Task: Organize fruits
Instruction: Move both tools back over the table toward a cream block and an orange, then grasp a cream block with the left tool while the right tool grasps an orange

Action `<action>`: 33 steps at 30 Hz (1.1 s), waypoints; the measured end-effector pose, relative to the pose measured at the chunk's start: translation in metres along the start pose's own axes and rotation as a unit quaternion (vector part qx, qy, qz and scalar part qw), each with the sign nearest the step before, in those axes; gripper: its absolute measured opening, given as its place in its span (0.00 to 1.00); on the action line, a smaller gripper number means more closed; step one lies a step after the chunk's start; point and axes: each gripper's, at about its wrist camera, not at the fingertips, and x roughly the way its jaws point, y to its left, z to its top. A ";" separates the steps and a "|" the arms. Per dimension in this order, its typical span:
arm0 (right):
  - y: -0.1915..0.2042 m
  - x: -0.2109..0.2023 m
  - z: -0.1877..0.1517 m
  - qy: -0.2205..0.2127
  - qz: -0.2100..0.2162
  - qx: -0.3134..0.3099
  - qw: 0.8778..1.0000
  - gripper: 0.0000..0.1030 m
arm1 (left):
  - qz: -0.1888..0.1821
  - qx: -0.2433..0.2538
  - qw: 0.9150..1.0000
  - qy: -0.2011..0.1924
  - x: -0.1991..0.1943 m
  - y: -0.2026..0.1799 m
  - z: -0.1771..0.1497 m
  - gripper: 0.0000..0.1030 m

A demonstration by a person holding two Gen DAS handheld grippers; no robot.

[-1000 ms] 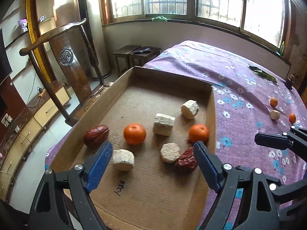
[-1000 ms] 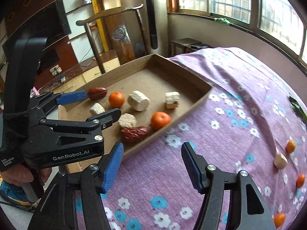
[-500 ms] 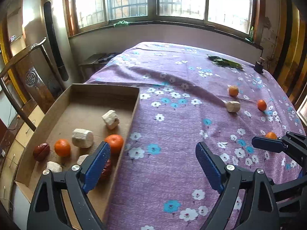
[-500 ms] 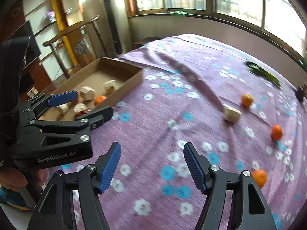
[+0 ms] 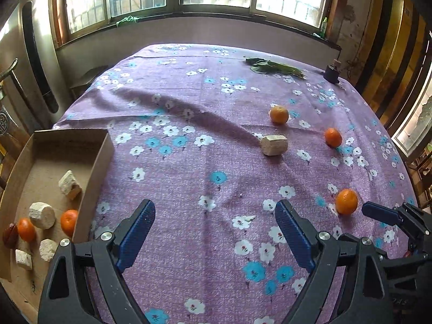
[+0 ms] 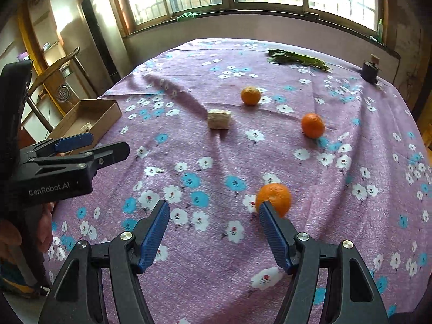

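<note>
Left gripper (image 5: 213,216) fingers wide, nothing between them, over purple floral cloth (image 5: 189,162). Right gripper (image 6: 213,216) fingers apart, empty; nearest orange (image 6: 274,198) just beyond right fingertip, outside gap. Two more oranges (image 6: 312,125) (image 6: 250,95) and pale chunk (image 6: 219,118) farther back on surface, well apart from both fingers. Cardboard box (image 5: 104,151) at left edge holds oranges, pale chunks, one dark red fruit (image 5: 9,236).
</note>
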 end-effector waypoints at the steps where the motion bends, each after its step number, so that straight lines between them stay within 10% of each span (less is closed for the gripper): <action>1: -0.003 -0.001 -0.001 0.000 -0.002 0.003 1.000 0.71 | -0.006 -0.003 1.000 0.006 0.006 -0.003 0.004 0.87; 26: -0.044 0.030 0.016 0.032 -0.026 0.008 0.999 0.72 | -0.032 -0.037 0.995 0.082 0.115 -0.052 0.067 0.86; 33: -0.041 0.048 0.012 0.048 -0.027 -0.005 0.998 0.38 | -0.045 -0.023 0.996 0.075 0.108 -0.055 0.066 0.35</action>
